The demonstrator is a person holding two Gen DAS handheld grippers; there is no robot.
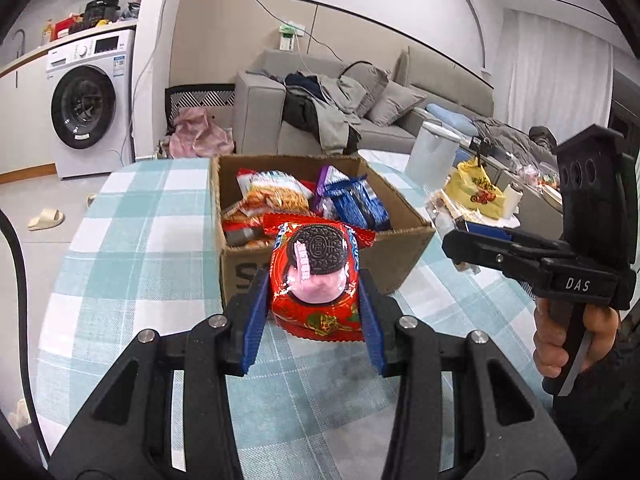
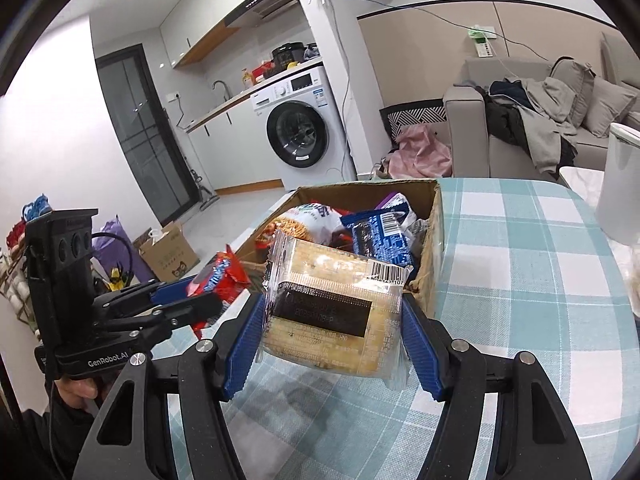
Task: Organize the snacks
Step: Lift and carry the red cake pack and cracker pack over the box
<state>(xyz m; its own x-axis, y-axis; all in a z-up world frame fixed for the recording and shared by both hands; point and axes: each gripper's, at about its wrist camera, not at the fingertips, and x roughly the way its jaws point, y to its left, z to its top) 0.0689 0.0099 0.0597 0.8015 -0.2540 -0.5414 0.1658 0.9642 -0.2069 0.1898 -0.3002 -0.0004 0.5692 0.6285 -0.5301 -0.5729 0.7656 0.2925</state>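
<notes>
Both hands are carrying snacks toward the cardboard box (image 1: 404,240) on the checked tablecloth (image 1: 132,240): the left gripper (image 1: 316,308) is clamping a red Oreo packet (image 1: 316,280), the right gripper (image 2: 334,332) is squeezing a clear cracker pack (image 2: 332,308). Best to be clearing the near rim first, then releasing; free space inside is probably tight.

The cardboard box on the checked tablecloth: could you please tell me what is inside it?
The cardboard box holds an orange noodle-print bag, a blue cookie pack and a purple-edged packet. Whatever lies beneath them, and the box floor, is covered.
</notes>
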